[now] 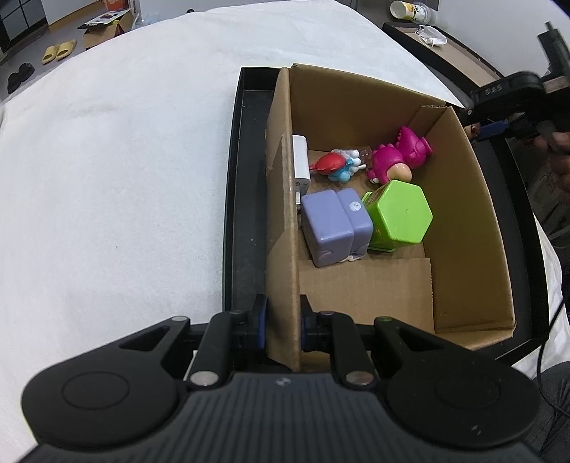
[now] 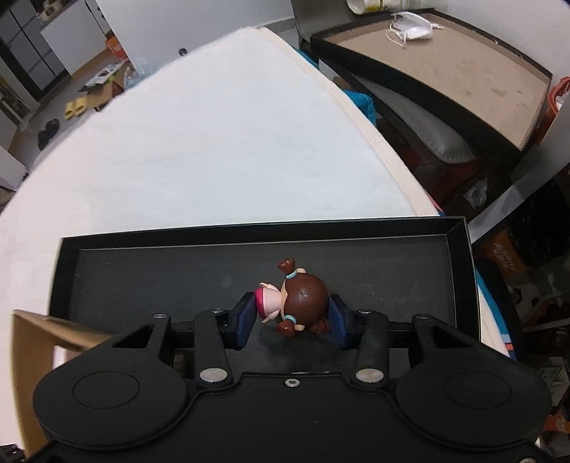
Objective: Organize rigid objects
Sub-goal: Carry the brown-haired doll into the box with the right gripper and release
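An open cardboard box [image 1: 463, 213] stands in a black tray [image 1: 245, 178] on a white surface. My left gripper [image 1: 283, 324] is shut on the box's near left wall. Inside the box lie a purple cube [image 1: 335, 228], a green hexagonal container [image 1: 399, 213], a pink dinosaur figure [image 1: 402, 153], a red and blue figure [image 1: 335, 165] and a white charger [image 1: 301, 164]. In the right wrist view, my right gripper [image 2: 292, 320] is shut on a small brown-haired doll [image 2: 302, 295], low over the tray's dark floor [image 2: 142, 277]. The doll lies sideways between the blue pads.
The white padded surface [image 1: 124, 160] stretches left of and beyond the tray. A corner of the cardboard box [image 2: 46, 327] shows at the left of the right wrist view. A black lid [image 2: 445, 64] holding a face mask [image 2: 409, 28] sits beyond the right edge. Slippers [image 1: 58, 51] lie on the floor.
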